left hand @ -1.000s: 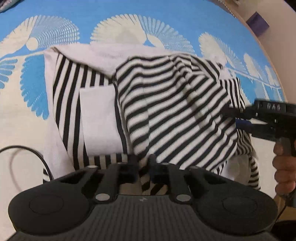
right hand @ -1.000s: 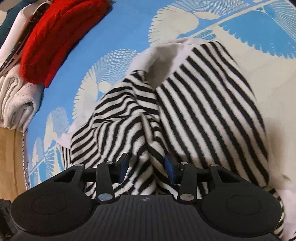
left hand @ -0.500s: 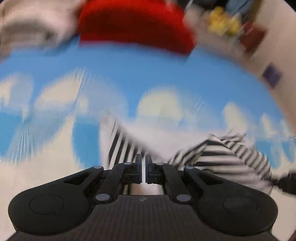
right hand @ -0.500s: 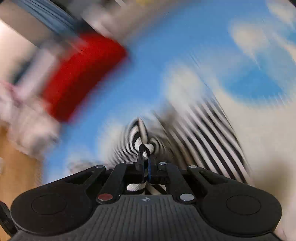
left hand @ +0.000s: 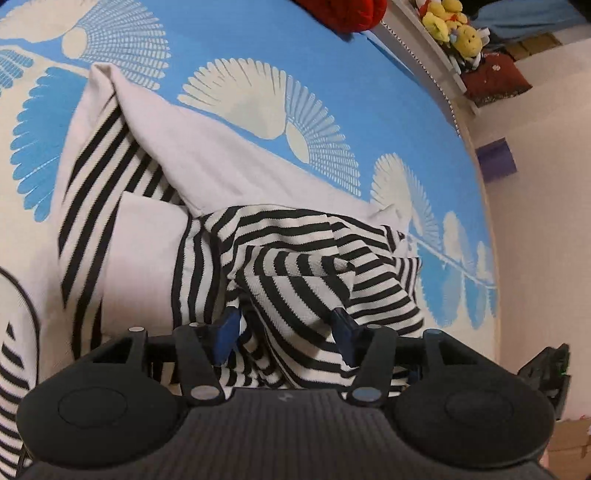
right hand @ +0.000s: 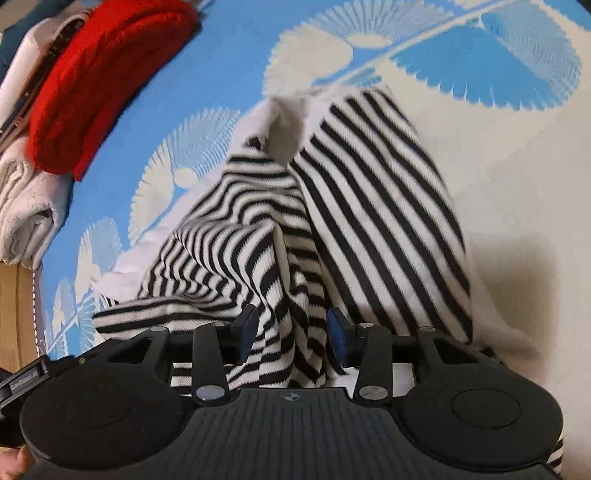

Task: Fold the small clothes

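Observation:
A black-and-white striped garment (left hand: 295, 258) with plain white panels lies bunched on the blue-and-cream patterned cover (left hand: 258, 48). In the left wrist view my left gripper (left hand: 285, 336) hangs just above its near folds. Its jaws are opening, and a loose striped fold lies between the blue pads (left hand: 227, 332) without being pinched. In the right wrist view the garment (right hand: 369, 192) rises in a ridge towards my right gripper (right hand: 293, 336). Those jaws are opening too, with the ridge of cloth slack between the pads (right hand: 340, 339).
A red knitted item (right hand: 99, 81) lies on a pile of folded white cloth (right hand: 22, 206) at the cover's far edge. Yellow plush toys (left hand: 454, 26) sit on a shelf, with a purple box (left hand: 495, 162) below. A black cable (left hand: 22, 291) curves at the left.
Half a second ago both grippers were shut on the cloth in blurred motion. Both now stand open and the striped cloth lies slack in a new fold.

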Motion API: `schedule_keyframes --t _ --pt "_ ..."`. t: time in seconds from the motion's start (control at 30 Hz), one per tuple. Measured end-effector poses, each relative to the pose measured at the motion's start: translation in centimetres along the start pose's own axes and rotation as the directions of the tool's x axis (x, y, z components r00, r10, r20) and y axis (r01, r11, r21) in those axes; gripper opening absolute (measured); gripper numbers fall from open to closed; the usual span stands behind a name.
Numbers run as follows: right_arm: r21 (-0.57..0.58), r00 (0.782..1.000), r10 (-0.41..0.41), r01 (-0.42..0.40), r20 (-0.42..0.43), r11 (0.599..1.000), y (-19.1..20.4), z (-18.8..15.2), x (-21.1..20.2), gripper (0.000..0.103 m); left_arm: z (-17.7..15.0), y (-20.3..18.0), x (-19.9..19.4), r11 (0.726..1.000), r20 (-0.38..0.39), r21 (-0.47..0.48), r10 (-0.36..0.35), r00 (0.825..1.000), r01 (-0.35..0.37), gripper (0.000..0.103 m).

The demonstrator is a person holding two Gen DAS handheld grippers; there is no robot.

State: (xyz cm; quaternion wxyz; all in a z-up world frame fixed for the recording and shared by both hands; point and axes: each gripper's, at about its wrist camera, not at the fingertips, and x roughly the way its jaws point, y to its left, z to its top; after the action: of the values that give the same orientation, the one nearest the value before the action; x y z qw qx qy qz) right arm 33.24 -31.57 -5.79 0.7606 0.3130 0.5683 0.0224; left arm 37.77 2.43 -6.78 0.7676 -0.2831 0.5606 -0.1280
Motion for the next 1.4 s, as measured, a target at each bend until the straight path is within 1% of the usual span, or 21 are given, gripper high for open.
schedule_keyframes --t 0.07,0.1,0.13,0.17,0.2,0.27,0.3,0.37,0.43,0.5,0.53,0.6,0.63,0.7,0.8,0.9,1.07,1.2,1.27,1.3,1.4 --pt "-0.001 1.0 -0.007 0.007 -0.005 1.0 0.4 0.1 0.5 0.044 -0.1 -0.4 0.4 1.0 0.02 0.018 0.006 1.0 -0.006 0.059" --pt "-0.006 1.0 -0.014 0.014 -0.004 1.0 0.4 0.3 0.9 0.043 0.0 -0.5 0.6 0.999 0.032 0.03 0.012 0.999 -0.013 0.049" --pt "-0.009 1.0 -0.018 0.018 -0.002 1.0 0.5 0.3 1.0 0.04 0.0 -0.7 0.6 0.999 0.057 0.046 0.025 0.998 -0.027 0.024" --pt "-0.007 1.0 -0.023 0.023 0.006 1.0 0.6 0.3 0.9 0.032 0.1 -0.9 0.5 0.997 0.073 0.063 0.045 0.996 -0.049 0.011" --pt "0.0 1.0 -0.017 0.017 0.024 1.0 0.6 0.3 0.8 0.008 0.2 -1.1 0.2 0.994 0.086 0.084 0.06 0.995 -0.067 0.004" --pt "0.024 0.992 0.087 -0.089 0.087 0.996 0.5 0.6 -0.1 0.004 0.5 -1.6 -1.5 0.99 0.174 0.119 0.054 0.983 -0.076 0.003" --pt "0.03 0.978 0.152 -0.157 0.14 0.987 0.6 0.8 -1.0 0.004 0.7 -1.6 -3.0 0.993 0.237 0.113 0.006 0.972 -0.034 0.003" --pt "0.0 0.935 0.245 -0.254 0.258 0.967 1.1 1.1 -3.2 0.004 0.8 -1.8 -6.7 0.986 0.398 0.149 -0.134 0.908 0.08 0.003" --pt "-0.059 0.853 0.37 -0.376 0.367 0.925 1.3 1.0 -5.6 0.004 0.4 -2.4 -9.2 0.968 0.473 0.231 -0.202 0.857 0.1 0.003" --pt "-0.099 0.816 0.425 -0.422 0.393 0.901 1.2 0.8 -6.7 0.004 0.1 -2.1 -9.3 0.964 0.445 0.251 -0.197 0.873 0.09 0.004" --pt "-0.1 0.828 0.421 -0.415 0.371 0.904 1.2 0.8 -6.6 0.004 0.2 -1.6 -8.1 0.972 0.37 0.234 -0.112 0.922 0.024 0.004" --pt "-0.083 0.922 0.326 -0.315 0.209 0.945 1.3 1.0 -4.5 0.004 0.1 0.2 -4.2 0.972 0.133 0.194 0.108 0.985 -0.133 0.004" --pt "-0.082 0.971 0.233 -0.227 0.061 0.97 1.2 0.8 -2.4 0.004 -0.7 1.9 -1.9 0.968 -0.024 0.175 0.188 0.982 -0.181 0.004" --pt "-0.088 0.99 0.078 -0.089 -0.114 0.992 0.1 -0.7 0.9 0.006 -2.4 3.5 0.5 0.96 -0.16 0.203 0.226 0.961 -0.192 0.006" --pt "-0.161 0.989 -0.021 -0.003 -0.145 0.987 0.2 -2.0 2.2 0.018 -3.8 1.6 0.5 0.901 -0.136 0.374 0.289 0.948 -0.221 0.017" --pt "-0.212 0.995 -0.061 0.044 -0.073 0.976 1.1 -1.4 0.9 0.023 -3.4 0.6 -1.1 0.898 -0.067 0.389 0.249 0.966 -0.205 0.047" --pt "-0.243 0.987 -0.064 0.098 0.144 0.965 2.6 -0.9 -2.1 0.028 -2.5 -1.5 -4.3 0.871 0.219 0.397 0.217 0.951 -0.29 0.049" --pt "-0.228 0.985 -0.003 0.042 0.171 0.973 2.7 -0.4 -2.0 0.029 -2.5 -1.5 -3.4 0.874 0.19 0.422 0.175 0.966 -0.242 0.042" --pt "-0.188 0.991 -0.011 0.036 0.134 0.982 2.5 0.0 -0.4 0.033 -3.1 -1.6 -1.9 0.855 0.162 0.455 0.198 0.967 -0.251 0.014" --pt "-0.152 0.995 -0.018 0.033 0.102 0.988 2.2 0.1 0.4 0.036 -3.3 -1.2 -1.3 0.838 0.148 0.471 0.234 0.961 -0.277 0.0" --pt "-0.067 0.998 -0.052 0.05 -0.021 0.996 0.6 -0.3 2.9 0.03 -3.7 0.5 1.0 0.792 0.118 0.477 0.371 0.921 -0.381 0.0"
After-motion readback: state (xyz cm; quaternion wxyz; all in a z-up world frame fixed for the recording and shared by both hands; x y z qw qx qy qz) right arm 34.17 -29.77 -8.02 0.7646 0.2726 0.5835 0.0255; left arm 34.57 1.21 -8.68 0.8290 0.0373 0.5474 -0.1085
